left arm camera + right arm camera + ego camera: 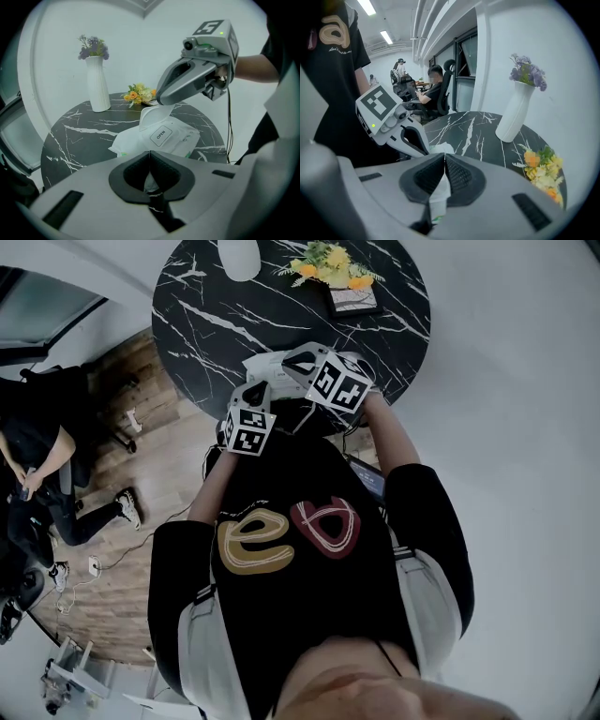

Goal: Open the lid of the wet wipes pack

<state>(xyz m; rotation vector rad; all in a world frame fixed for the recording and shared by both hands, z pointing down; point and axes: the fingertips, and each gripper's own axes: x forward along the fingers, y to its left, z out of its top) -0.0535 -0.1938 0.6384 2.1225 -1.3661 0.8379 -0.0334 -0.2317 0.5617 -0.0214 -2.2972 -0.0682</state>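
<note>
The white wet wipes pack (171,140) lies on the round black marble table (79,136), near its front edge. Its lid flap (152,116), above the "OPEN" label, stands lifted off the pack. My right gripper (160,100) is shut on the flap's top edge; in the right gripper view the white flap (439,190) sits pinched between the shut jaws (444,158). My left gripper (149,155) is shut on the pack's near end and holds it down. In the head view both grippers, left (257,395) and right (295,360), hover over the pack (264,365).
A white vase with purple flowers (97,84) stands at the table's far side, and a bunch of yellow and orange flowers (138,94) lies beside it. A seated person (37,465) is off to the left on the wood floor. A cable (228,131) hangs from the right gripper.
</note>
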